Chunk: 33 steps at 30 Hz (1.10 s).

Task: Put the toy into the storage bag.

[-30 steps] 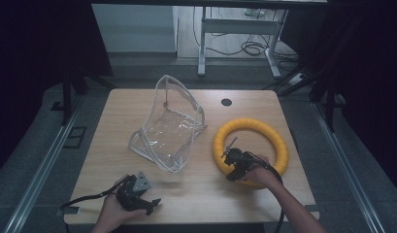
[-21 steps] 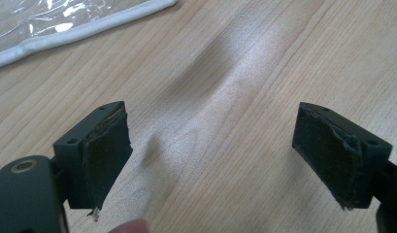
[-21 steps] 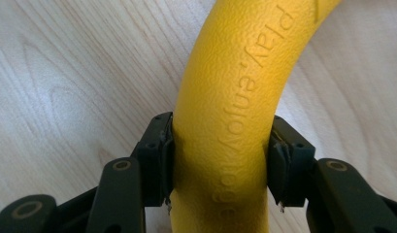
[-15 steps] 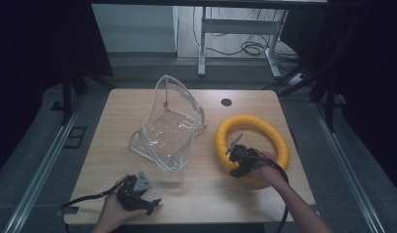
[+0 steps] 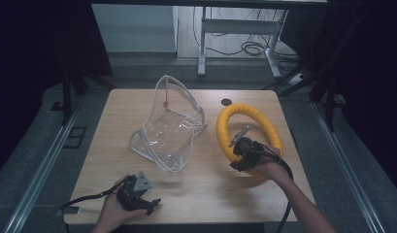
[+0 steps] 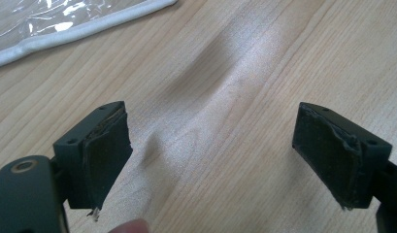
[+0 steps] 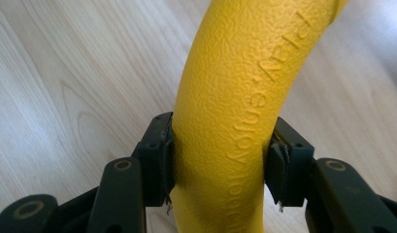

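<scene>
A yellow foam ring (image 5: pixel 248 138) stands tilted up off the right half of the wooden table (image 5: pixel 201 194). My right gripper (image 5: pixel 239 156) is shut on the ring's near part, and in the right gripper view both jaws press the textured yellow tube (image 7: pixel 235 102) with raised lettering. A clear plastic bag with white edging (image 5: pixel 169 124) stands open at the table's middle. My left gripper (image 5: pixel 148 203) rests near the front left edge, open, with bare wood between its pads (image 6: pixel 106 158).
A small dark round spot (image 5: pixel 226 102) marks the table's far edge. A white bag edge (image 6: pixel 84 26) lies at the top left of the left gripper view. Metal rails (image 5: pixel 38 165) run along both sides of the table. A desk frame and cables (image 5: pixel 244 46) stand behind.
The right gripper has raised the yellow ring from lying flat to standing tilted on its far side. The left gripper has stayed in place.
</scene>
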### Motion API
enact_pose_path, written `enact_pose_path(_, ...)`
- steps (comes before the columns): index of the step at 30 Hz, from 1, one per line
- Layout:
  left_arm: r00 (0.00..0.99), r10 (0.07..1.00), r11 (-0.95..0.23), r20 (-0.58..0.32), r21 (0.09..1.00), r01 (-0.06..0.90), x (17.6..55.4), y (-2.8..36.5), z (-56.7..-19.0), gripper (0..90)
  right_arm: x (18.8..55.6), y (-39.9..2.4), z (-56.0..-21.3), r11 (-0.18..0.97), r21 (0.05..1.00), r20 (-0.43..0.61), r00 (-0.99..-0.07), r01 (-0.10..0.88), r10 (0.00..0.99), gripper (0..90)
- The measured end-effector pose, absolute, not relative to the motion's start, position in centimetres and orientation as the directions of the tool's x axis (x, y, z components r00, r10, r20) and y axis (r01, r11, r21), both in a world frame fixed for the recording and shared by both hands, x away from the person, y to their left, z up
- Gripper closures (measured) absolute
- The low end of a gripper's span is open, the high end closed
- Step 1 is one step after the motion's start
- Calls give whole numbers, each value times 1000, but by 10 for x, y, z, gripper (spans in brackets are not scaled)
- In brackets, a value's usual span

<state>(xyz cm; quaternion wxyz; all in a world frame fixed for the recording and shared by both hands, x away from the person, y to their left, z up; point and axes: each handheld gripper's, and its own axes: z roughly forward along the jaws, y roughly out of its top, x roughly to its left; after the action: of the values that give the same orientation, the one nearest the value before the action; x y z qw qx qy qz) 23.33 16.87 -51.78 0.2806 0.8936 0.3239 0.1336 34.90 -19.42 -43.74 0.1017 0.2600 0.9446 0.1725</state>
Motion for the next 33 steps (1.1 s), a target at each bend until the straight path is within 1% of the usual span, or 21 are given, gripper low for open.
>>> enact_pose_path(14, 756, 652, -637, 63, 587, 500, 234, 169, -518, 137, 341, -195, -410, 757, 503, -122, -832, 418, 541, 505)
enact_pose_path(15, 756, 652, -635, 62, 589, 500, 234, 169, -518, 137, 339, -195, -404, 744, 533, -130, -830, 403, 543, 505)
enact_pose_path(20, 757, 651, -638, 64, 588, 498, 234, 169, -517, 137, 337, -195, -394, 722, 574, -135, -825, 386, 548, 505)
enact_pose_path(21, 757, 651, -638, 64, 588, 498, 234, 169, -517, 137, 336, -196, -389, 709, 597, -140, -822, 375, 552, 505)
enact_pose_path(24, 756, 651, -637, 65, 588, 498, 234, 169, -517, 137, 334, -196, -382, 693, 625, -141, -822, 359, 552, 505)
enact_pose_path(33, 754, 654, -632, 62, 593, 499, 233, 169, -518, 137, 330, -197, -368, 626, 710, -111, -827, 323, 551, 504)
